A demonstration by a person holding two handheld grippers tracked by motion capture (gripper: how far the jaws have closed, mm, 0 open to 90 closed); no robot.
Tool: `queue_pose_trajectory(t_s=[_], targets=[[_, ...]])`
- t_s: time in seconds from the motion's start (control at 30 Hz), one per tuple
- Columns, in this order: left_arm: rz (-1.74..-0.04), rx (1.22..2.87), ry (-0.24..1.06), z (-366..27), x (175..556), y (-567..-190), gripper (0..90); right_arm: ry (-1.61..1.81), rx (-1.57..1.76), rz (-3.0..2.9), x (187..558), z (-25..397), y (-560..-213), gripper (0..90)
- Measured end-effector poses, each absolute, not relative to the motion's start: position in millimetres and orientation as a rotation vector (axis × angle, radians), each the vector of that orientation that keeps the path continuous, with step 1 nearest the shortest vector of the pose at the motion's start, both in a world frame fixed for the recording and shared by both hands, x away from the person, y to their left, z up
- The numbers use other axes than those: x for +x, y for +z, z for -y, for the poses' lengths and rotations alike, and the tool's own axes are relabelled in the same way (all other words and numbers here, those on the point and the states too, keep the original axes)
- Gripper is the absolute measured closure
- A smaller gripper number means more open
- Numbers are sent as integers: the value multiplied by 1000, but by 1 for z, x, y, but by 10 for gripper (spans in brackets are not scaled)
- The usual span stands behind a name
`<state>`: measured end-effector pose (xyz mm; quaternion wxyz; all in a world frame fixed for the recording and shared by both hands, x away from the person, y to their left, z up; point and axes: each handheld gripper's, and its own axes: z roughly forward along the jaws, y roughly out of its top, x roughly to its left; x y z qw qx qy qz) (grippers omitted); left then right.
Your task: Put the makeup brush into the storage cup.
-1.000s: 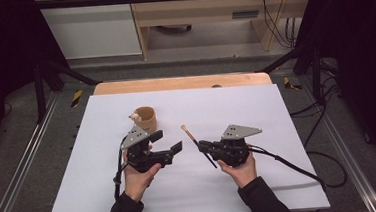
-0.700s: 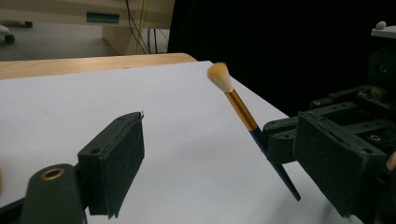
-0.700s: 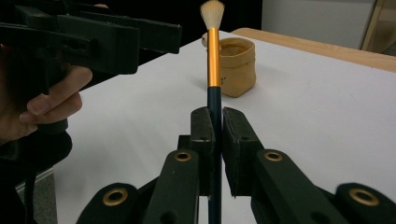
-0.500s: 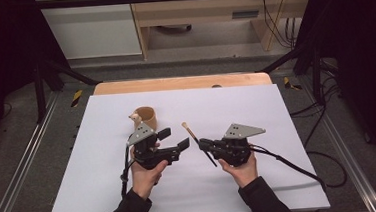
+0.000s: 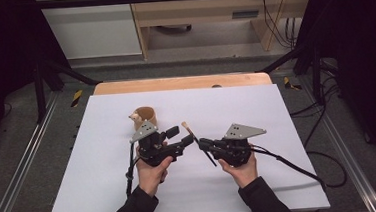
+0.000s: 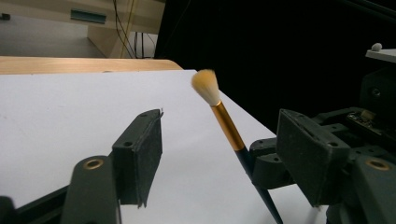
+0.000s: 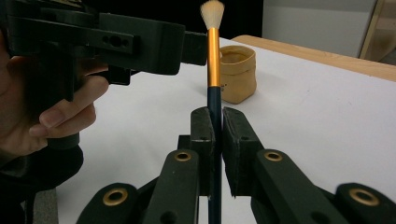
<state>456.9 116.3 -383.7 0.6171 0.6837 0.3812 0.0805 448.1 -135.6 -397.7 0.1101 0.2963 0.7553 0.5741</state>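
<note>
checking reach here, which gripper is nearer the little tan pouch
Left. The left gripper sits just in front of the tan pouch, slightly to its right. The right gripper, shut on the brush, is farther off to the right.

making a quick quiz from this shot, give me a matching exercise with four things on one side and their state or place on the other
Things:
1. right gripper
2. left gripper
3. brush
4. tan pouch

States or places:
A. stands on the white table, open top
B. jaws apart, nothing between them
C. pale bristles, gold ferrule, dark handle
D. jaws shut on the dark handle

Pairs: 1-D, 2-B, 3-C, 4-A
</note>
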Motion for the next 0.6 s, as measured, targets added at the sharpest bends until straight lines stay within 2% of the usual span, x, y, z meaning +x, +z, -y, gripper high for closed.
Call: queue_pose_trajectory(t_s=[0.53,0.6], targets=[[-863,1561,100,-111,458,-387,520,1695,849,-2213,446,132,-398,835],[-866,1557,91,-110,458,-387,566,1697,846,-2212,446,132,-397,835]])
